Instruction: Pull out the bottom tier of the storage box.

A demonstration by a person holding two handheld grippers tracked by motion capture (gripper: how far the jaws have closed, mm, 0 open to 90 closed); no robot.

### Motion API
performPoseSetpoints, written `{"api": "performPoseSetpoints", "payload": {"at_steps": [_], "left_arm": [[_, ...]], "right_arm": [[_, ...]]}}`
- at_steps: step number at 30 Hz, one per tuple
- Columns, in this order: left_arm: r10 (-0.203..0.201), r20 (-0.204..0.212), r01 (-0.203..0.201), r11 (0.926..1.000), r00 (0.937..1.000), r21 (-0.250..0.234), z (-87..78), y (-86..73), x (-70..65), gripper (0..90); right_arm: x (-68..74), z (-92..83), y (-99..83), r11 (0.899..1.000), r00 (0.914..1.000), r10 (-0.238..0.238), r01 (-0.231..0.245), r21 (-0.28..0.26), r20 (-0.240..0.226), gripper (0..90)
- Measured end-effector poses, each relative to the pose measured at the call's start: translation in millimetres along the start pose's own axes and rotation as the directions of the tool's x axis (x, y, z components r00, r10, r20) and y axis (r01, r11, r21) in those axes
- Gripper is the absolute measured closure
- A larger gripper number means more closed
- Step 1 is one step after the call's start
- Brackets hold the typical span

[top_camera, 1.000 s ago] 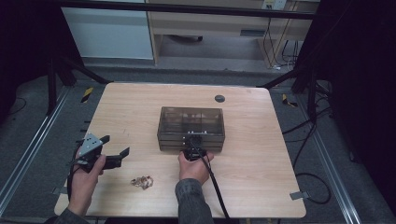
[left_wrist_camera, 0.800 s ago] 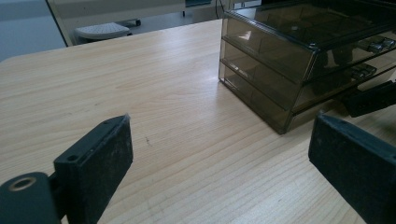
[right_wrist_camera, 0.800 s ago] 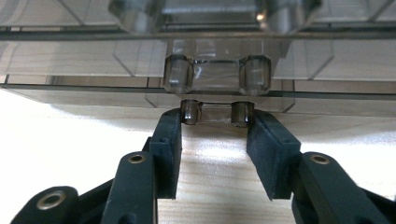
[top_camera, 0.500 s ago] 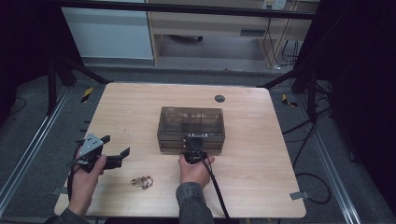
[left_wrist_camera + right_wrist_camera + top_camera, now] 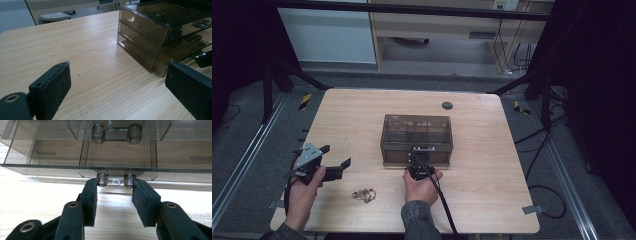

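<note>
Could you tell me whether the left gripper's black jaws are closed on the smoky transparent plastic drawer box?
No, the left gripper stands open over bare wooden table, apart from the drawer box.

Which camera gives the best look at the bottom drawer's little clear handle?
The right gripper view: the bottom drawer handle sits close up, clamped between the right gripper pads. The high view shows handles as tiny glints on the drawer box; the left gripper view catches them edge-on.

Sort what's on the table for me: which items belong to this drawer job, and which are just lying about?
In the job:
- smoky clear drawer box
- bottom drawer handle, clamped between the jaws of the right gripper

Lying about:
- small crumpled item near the front edge
- round dark disc behind the box
- left gripper, open, off to the side
</note>
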State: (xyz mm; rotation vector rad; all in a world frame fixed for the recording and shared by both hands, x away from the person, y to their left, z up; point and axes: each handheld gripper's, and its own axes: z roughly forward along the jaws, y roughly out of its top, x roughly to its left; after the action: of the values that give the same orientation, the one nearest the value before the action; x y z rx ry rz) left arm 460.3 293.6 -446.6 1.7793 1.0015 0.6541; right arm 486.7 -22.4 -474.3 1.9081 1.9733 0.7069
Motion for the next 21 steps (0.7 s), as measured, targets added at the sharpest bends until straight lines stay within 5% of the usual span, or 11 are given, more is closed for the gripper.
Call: {"api": "performPoseSetpoints", "payload": {"at_steps": [21], "left_arm": [[-0.003, 0.002, 0.003, 1.0, 1.0, 0.004, 0.3, -0.2, 0.7, 6.1]], "right_arm": [[3.4, -3.5, -12.7, 1.0, 1.0, 0.0, 0.0, 0.002, -0.001, 56.5]]}}
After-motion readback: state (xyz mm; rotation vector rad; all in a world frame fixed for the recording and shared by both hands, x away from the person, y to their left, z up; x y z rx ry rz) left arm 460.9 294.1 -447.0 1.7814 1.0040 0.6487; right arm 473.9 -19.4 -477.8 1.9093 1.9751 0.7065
